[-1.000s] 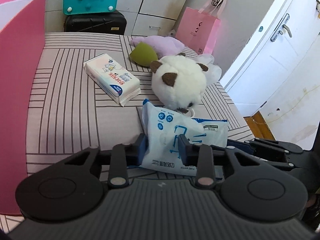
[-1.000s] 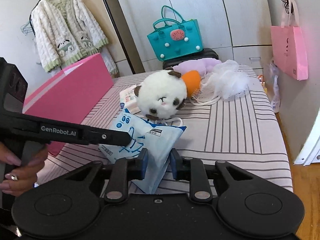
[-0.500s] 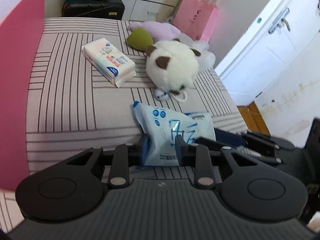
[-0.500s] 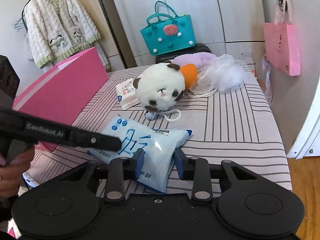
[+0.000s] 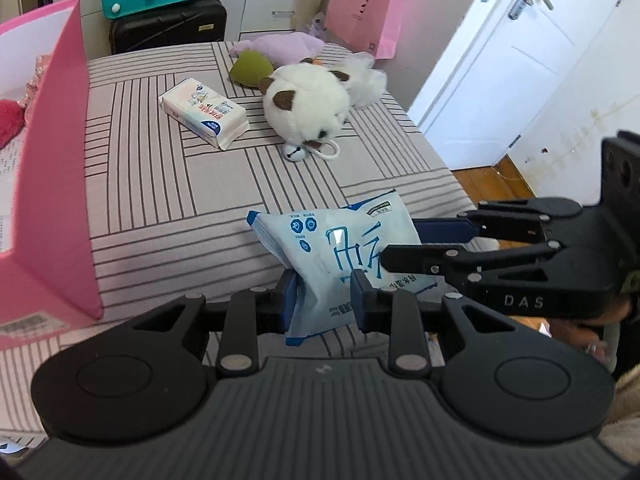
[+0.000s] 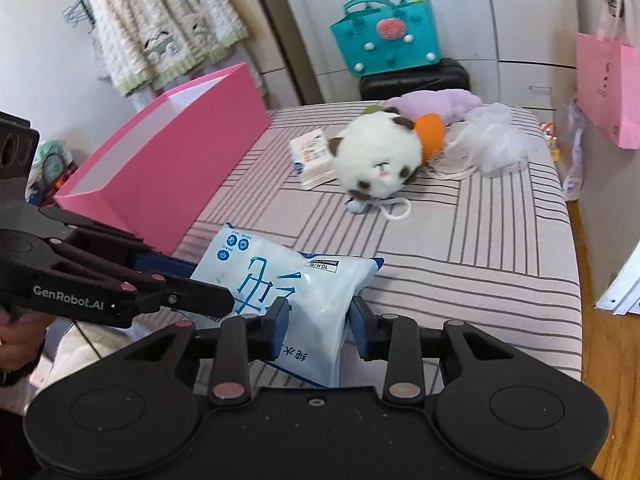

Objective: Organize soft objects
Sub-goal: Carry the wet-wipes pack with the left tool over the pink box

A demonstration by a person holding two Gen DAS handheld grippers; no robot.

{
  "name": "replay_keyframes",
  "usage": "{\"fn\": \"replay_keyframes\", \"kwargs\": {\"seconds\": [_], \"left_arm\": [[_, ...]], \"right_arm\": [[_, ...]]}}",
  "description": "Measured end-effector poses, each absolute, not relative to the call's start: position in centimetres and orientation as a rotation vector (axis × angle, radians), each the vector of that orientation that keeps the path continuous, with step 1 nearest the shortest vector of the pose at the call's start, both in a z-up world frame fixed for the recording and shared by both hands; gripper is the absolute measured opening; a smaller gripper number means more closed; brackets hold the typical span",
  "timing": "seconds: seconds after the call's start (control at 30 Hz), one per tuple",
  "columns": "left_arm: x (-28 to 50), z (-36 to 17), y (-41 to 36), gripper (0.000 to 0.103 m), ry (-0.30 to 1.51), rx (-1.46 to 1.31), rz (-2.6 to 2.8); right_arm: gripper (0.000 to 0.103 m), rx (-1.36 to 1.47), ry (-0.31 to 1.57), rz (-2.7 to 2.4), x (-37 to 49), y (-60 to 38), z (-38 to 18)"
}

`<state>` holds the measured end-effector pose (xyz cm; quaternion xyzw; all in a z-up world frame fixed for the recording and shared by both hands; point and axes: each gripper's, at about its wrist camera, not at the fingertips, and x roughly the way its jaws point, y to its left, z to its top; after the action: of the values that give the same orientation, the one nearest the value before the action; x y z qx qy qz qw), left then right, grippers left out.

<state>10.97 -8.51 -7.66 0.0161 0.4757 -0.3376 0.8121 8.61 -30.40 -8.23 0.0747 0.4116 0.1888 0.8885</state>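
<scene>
A blue-and-white wet-wipes pack (image 5: 340,248) (image 6: 288,280) hangs tilted above the striped bed (image 5: 160,208), held from two sides. My left gripper (image 5: 324,296) is shut on its lower end. My right gripper (image 6: 320,316) grips the other end, with both pads against the pack. Each gripper shows in the other's view: the right one's fingers (image 5: 404,258) reach in from the right, the left one's fingers (image 6: 208,302) from the left. An open pink box (image 5: 52,200) (image 6: 168,168) stands on the bed to the left.
On the bed lie a white panda plush (image 5: 308,104) (image 6: 380,160), a tissue pack (image 5: 204,114), a purple plush (image 5: 280,46) and a white mesh pouf (image 6: 496,140). Something red and fluffy (image 5: 8,124) sits in the box. The bed's right edge drops to a wooden floor.
Both grippers have risen with the wipes pack, which has come up off the bed. The left wrist view has swung so that the pink box's inside shows.
</scene>
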Motion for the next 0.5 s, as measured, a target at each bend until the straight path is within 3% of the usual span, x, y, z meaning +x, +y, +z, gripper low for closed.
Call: {"fn": "replay_keyframes", "kwargs": {"seconds": [0.5], "left_arm": [[5.9,-4.0,-3.9,0.027,1.026,0.026,-0.736]], "right_arm": [[0.041,0.063,0.886,0.535,5.9,-26.9,-4.1]]}}
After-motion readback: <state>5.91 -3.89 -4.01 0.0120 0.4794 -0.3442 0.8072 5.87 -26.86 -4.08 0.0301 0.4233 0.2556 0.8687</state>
